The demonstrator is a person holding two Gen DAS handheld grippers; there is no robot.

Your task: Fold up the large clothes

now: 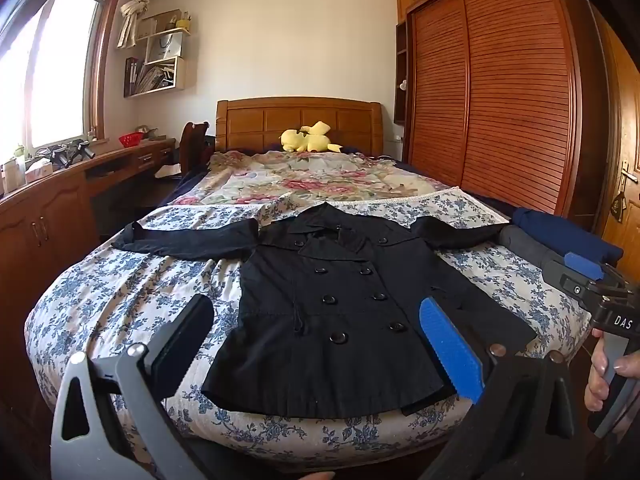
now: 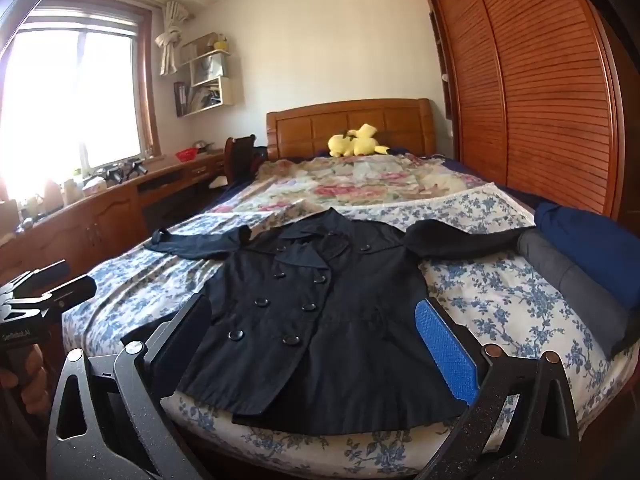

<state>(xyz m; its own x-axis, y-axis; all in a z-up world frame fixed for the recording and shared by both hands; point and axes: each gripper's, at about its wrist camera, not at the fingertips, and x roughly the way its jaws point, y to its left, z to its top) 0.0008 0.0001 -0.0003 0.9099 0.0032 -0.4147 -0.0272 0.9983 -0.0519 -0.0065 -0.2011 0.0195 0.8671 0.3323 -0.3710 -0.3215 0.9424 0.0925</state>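
A black double-breasted coat [image 1: 336, 312] lies flat, front up, on the blue floral bedspread [image 1: 120, 292], both sleeves spread out sideways and its hem at the near bed edge. It also shows in the right wrist view [image 2: 320, 312]. My left gripper [image 1: 316, 344] is open and empty, held above the hem. My right gripper [image 2: 316, 344] is open and empty, also above the hem; its body shows at the right edge of the left wrist view [image 1: 600, 292].
Folded dark blue [image 2: 592, 248] and grey [image 2: 572, 284] clothes lie at the bed's right edge. A yellow plush toy [image 1: 308, 138] sits by the headboard. A wooden desk [image 1: 60, 200] runs along the left, a wardrobe [image 1: 500, 100] on the right.
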